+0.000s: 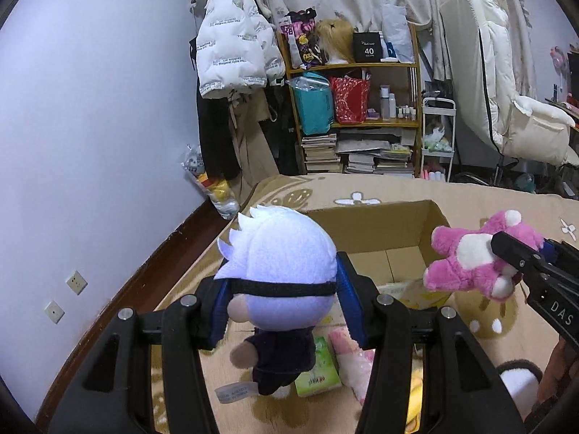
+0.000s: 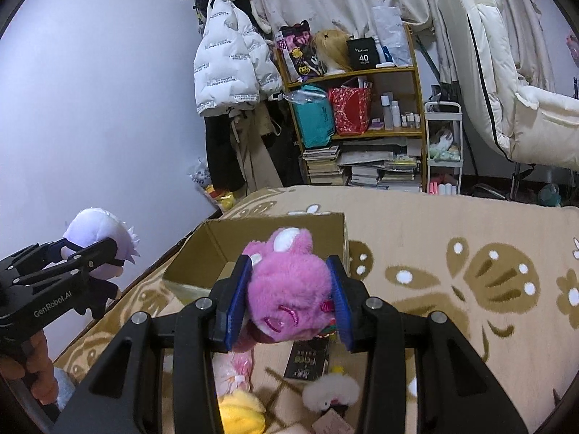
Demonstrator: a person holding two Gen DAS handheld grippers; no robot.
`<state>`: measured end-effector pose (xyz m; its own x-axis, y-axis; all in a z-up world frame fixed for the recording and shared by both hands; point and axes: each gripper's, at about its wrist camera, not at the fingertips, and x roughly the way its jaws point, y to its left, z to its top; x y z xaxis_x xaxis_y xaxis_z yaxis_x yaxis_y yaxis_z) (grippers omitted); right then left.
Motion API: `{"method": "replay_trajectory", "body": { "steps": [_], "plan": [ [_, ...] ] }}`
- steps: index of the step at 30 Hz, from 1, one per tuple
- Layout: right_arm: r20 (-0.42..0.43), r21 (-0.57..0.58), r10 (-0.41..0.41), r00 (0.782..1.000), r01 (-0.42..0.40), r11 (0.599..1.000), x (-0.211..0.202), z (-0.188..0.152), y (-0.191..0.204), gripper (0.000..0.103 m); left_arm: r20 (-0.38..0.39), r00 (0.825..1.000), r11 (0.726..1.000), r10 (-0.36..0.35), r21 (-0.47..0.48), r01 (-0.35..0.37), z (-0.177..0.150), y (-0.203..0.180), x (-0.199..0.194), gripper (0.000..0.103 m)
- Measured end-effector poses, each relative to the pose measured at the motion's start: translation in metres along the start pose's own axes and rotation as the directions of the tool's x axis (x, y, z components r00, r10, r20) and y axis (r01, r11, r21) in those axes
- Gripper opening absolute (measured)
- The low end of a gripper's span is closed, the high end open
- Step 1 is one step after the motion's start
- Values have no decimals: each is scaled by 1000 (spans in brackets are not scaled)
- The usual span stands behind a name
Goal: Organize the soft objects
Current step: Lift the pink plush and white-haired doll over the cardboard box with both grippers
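Note:
My left gripper (image 1: 286,289) is shut on a white-haired plush doll (image 1: 278,253) with a black blindfold and dark clothes, held by the head above the bed. It also shows in the right wrist view (image 2: 97,242). My right gripper (image 2: 289,300) is shut on a pink plush bear (image 2: 286,285), held above the bed; the bear also shows in the left wrist view (image 1: 474,253). An open cardboard box (image 1: 383,228) lies on the beige patterned blanket beyond both toys; in the right wrist view its rim (image 2: 224,231) is just behind the bear.
Below the grippers lie a green packet (image 1: 318,369), a pink-white soft item (image 1: 351,358), a yellow plush (image 2: 239,412), a dark booklet (image 2: 307,358) and a white fluffy toy (image 2: 329,392). A cluttered shelf (image 1: 358,108), hanging coats (image 1: 231,54) and a white chair (image 1: 506,101) stand beyond the bed.

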<state>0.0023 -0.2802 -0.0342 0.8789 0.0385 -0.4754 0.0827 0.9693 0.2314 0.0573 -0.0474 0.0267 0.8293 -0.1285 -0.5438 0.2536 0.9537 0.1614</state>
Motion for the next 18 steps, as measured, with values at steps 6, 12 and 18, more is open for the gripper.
{"method": "replay_trajectory", "body": {
  "steps": [6,12,18],
  "plan": [
    [16,-19,-9,1000,9,1000,18,11,-3,44,6,1000,1000,9,8,-9,13,-4,20,51],
    [8,-19,-13,1000,13,1000,41,19,-7,44,-5,1000,1000,4,-1,-4,22,-5,42,51],
    [-6,-17,-3,1000,3,1000,72,27,-11,44,-25,1000,1000,2,5,-2,24,-8,64,52]
  ]
}}
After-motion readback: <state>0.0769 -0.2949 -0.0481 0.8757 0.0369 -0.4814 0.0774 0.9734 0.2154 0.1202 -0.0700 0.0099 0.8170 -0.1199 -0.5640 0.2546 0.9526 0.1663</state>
